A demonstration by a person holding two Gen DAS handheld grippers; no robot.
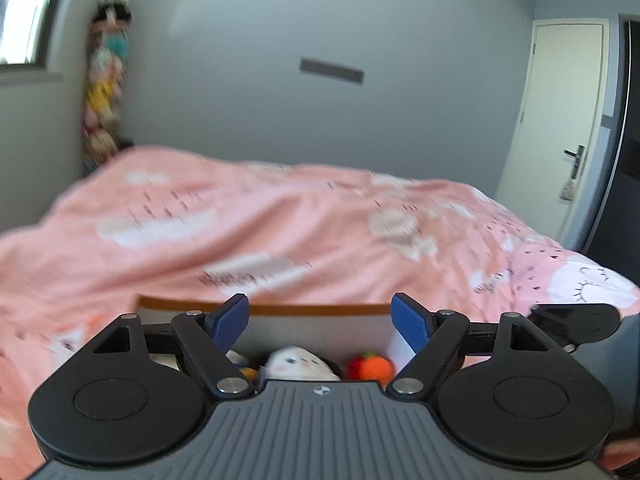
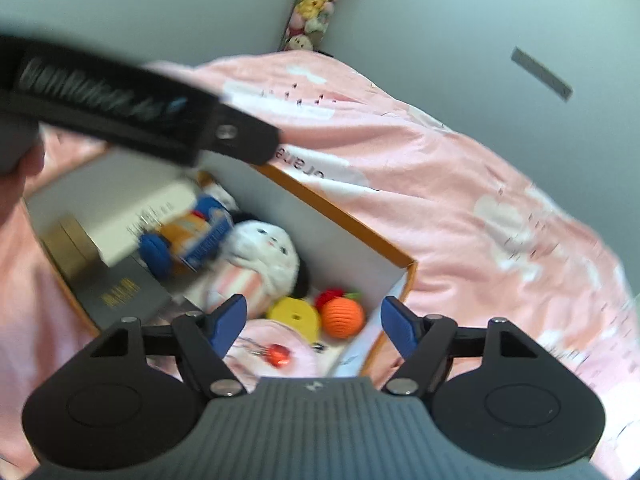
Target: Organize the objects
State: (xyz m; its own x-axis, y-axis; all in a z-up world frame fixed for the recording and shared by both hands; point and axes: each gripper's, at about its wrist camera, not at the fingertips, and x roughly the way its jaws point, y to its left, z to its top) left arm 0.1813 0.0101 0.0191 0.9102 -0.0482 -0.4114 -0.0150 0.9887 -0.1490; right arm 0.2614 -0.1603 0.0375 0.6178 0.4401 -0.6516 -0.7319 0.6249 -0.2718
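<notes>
Pink bedding (image 1: 280, 220) fills the left wrist view, and it looks smeared. Our left gripper (image 1: 320, 322) has its blue pads spread wide with nothing between them. Under it we see only the far wall of the box (image 1: 320, 310), with its orange edge. A white plush toy (image 1: 296, 362) and an orange ball (image 1: 374, 366) peek out, mostly hidden by the tongs. A row of soft toys (image 1: 104, 80) hangs in the corner, too fuzzy to tell apart.

From the right wrist view, our right gripper (image 2: 312, 322) is also spread wide and holds nothing. The box (image 2: 344, 216) sits on the pink bedding (image 2: 460, 208) below it. Inside lie the white plush toy (image 2: 264, 252), a blue and orange toy (image 2: 188, 236), the orange ball (image 2: 343, 317), a yellow disc (image 2: 294, 314) and a dark book (image 2: 120, 292). The left gripper (image 2: 244, 142) crosses the top and hides the box's back corner.
</notes>
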